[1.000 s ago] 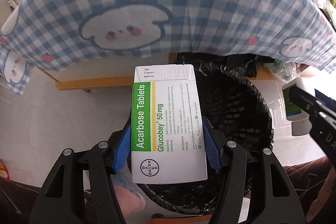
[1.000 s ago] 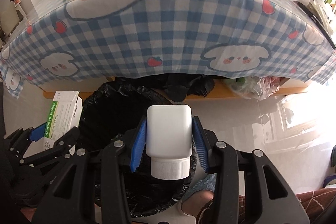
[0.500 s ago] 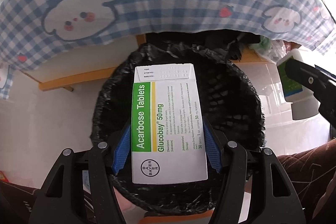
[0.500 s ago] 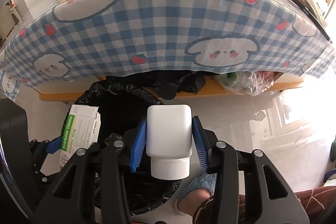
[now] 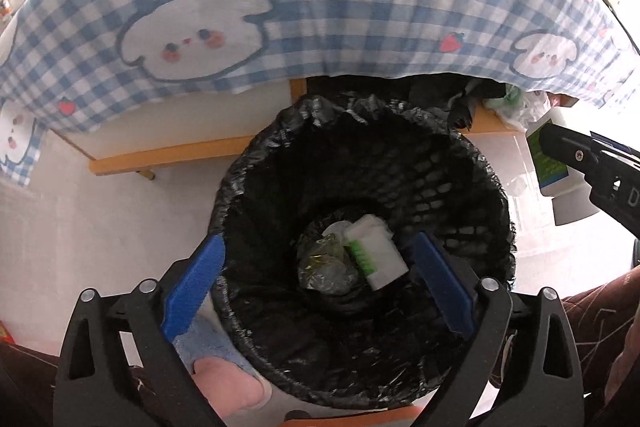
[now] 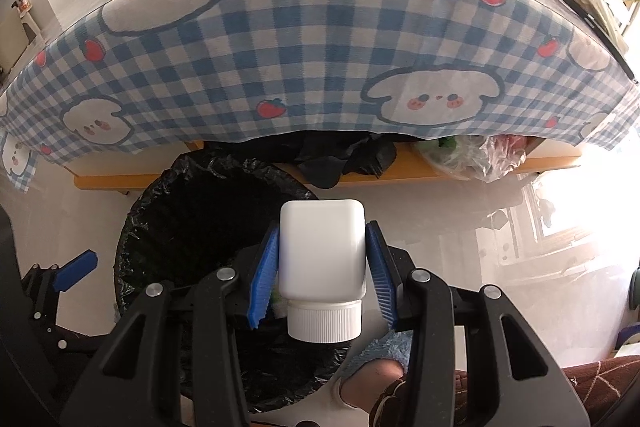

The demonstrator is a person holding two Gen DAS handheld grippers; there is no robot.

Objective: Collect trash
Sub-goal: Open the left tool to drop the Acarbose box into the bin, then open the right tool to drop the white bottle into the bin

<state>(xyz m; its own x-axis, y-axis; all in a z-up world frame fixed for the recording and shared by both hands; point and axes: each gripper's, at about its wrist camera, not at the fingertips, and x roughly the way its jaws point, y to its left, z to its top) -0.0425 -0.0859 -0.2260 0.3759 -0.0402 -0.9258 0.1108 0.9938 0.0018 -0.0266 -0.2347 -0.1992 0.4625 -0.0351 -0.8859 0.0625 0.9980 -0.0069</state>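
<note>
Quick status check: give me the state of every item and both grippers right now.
left gripper: open, empty, above the bin
right gripper: shut on the white bottle
white bottle: held cap toward the camera, cap on
medicine box: lying inside the bin on other trash
crumpled wrapper: in the bin bottom, beside the box
trash bin: upright, lined with a black bag

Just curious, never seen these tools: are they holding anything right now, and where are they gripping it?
The right hand-held gripper squeezes a white bottle by its flat sides, cap toward the camera. The left hand-held gripper is open, holding nothing.
</note>
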